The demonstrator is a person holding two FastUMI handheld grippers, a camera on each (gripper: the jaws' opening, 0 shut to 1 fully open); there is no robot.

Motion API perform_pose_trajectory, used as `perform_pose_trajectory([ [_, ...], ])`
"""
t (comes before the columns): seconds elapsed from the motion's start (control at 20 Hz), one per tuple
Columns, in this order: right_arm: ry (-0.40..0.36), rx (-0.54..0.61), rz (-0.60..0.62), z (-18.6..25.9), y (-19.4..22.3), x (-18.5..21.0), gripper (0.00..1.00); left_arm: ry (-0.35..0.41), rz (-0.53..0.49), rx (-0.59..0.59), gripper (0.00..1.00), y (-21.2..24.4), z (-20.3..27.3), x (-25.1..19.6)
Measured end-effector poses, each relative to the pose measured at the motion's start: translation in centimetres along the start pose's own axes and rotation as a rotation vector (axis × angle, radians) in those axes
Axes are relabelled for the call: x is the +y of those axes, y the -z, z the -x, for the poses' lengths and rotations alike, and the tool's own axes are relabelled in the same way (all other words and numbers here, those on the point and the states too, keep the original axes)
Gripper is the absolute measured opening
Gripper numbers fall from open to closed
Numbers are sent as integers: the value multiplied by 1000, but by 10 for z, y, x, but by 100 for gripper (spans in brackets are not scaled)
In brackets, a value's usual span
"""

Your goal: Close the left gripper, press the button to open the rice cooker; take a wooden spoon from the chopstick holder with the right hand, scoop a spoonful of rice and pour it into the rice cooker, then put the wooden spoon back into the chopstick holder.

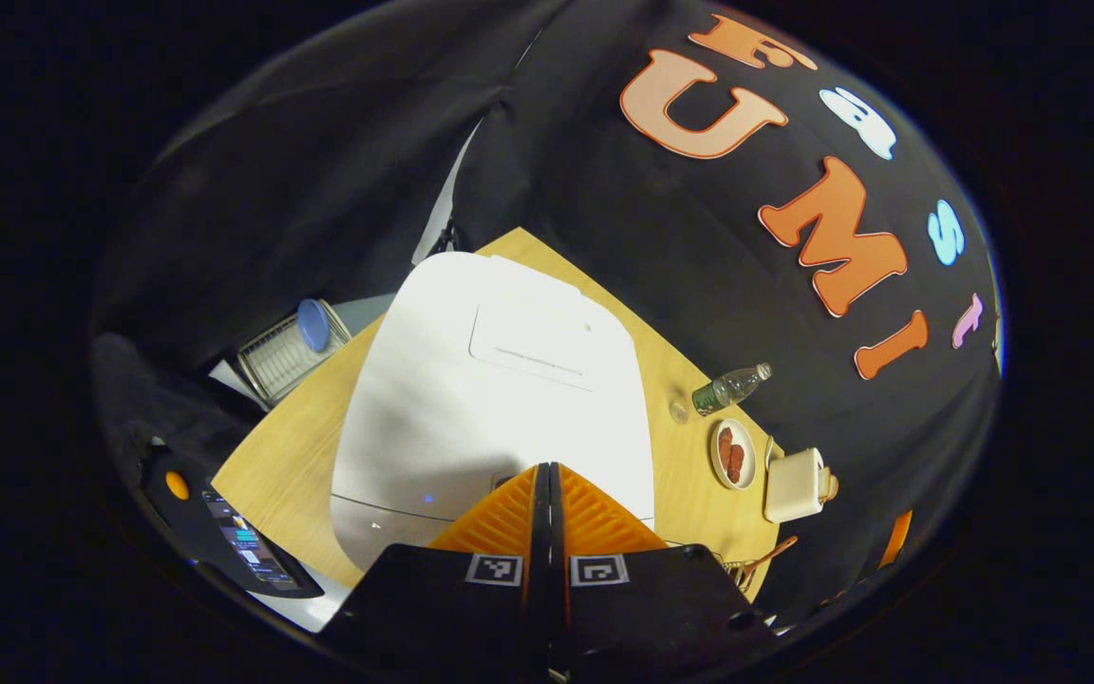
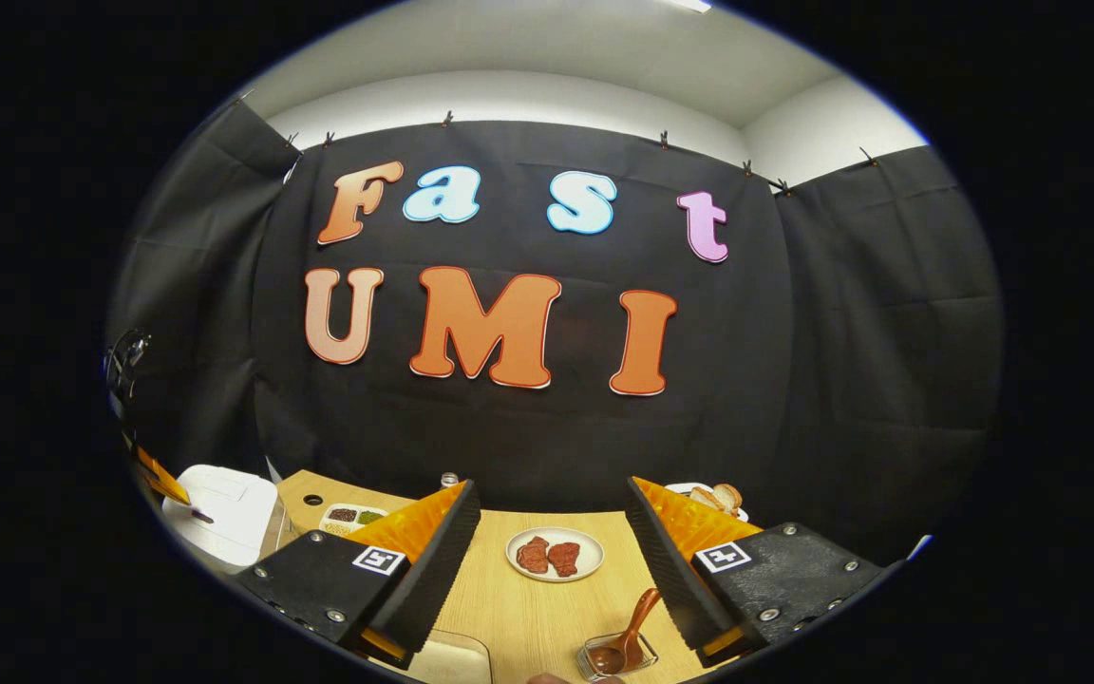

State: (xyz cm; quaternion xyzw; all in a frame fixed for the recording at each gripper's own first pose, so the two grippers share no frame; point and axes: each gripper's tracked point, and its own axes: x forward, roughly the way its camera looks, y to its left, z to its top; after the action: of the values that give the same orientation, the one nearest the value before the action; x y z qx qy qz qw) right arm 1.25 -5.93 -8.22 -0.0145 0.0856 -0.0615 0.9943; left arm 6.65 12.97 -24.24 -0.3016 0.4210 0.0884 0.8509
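Left gripper (image 1: 548, 494), jaws together, is held over the rice cooker (image 1: 490, 380); button press needed next; right gripper (image 2: 552, 541) jaws apart.

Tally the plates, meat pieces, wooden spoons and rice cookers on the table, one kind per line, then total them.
Plates: 2, one with meat and one with bread
Meat pieces: 2
Wooden spoon: 1
Rice cooker: 1
Total: 6
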Motion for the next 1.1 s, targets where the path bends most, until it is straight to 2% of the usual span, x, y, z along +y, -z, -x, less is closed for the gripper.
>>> perform_pose_trajectory([
  [0.25,15,28,-8,1,8,-4,95,-13,18,47,5,22,-16,0],
  [0.5,4,62,-16,-1,17,3,95,-94,-48,0,5,23,-22,2],
  [0.7,-13,63,-20,-2,13,12,95,-128,-114,-47,6,23,-19,0],
  [0.85,-25,64,-8,-1,12,16,95,-132,-177,-156,5,8,-5,-10],
  [1.1,-31,82,-19,0,17,18,95,-118,-326,-455,5,-37,50,-42],
])
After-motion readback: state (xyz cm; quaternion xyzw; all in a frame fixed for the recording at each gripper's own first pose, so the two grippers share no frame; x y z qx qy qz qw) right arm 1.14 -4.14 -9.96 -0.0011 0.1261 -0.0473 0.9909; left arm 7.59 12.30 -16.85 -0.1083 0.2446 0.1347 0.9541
